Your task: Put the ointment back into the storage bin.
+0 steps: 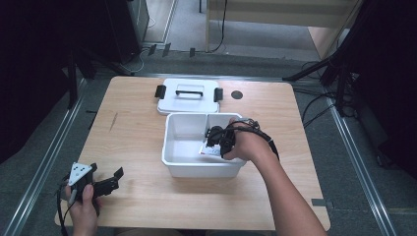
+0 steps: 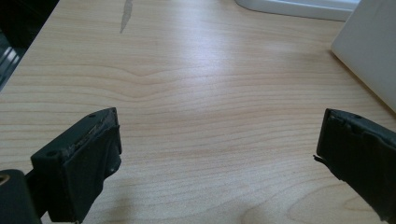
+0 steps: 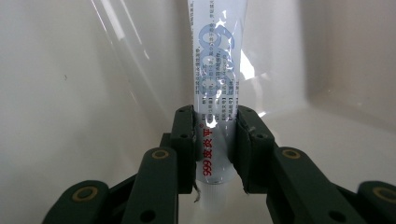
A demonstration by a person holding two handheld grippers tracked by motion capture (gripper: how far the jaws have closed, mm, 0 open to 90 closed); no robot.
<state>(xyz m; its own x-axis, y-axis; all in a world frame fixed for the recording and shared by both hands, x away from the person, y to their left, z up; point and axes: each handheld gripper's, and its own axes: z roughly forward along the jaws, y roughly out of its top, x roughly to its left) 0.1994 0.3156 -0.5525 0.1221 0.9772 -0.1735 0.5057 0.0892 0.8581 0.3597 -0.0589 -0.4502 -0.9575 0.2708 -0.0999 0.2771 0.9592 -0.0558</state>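
Note:
A white bin [image 1: 173, 147] stands mid-table, split by a divider into two compartments. My right gripper [image 1: 215, 140] reaches down into it near the divider. In the right gripper view, the right gripper [image 3: 215, 116] is shut on a white ointment tube [image 3: 217, 65] with blue and red print, the tube pointing away along the bin floor. A corner of the tube [image 1: 210, 152] shows in the high view under the hand. My left gripper [image 1: 117, 178] rests at the table's front left, open. In the left gripper view, the left gripper [image 2: 217, 135] has bare wood between its jaws.
The bin's white lid [image 1: 189, 96] with a handle and black clips lies flat behind the bin. A dark round hole [image 1: 237, 95] sits in the tabletop to its right. A bin wall [image 2: 369, 51] stands to the right of the left gripper. Tripod legs [image 1: 319, 66] stand beyond the table.

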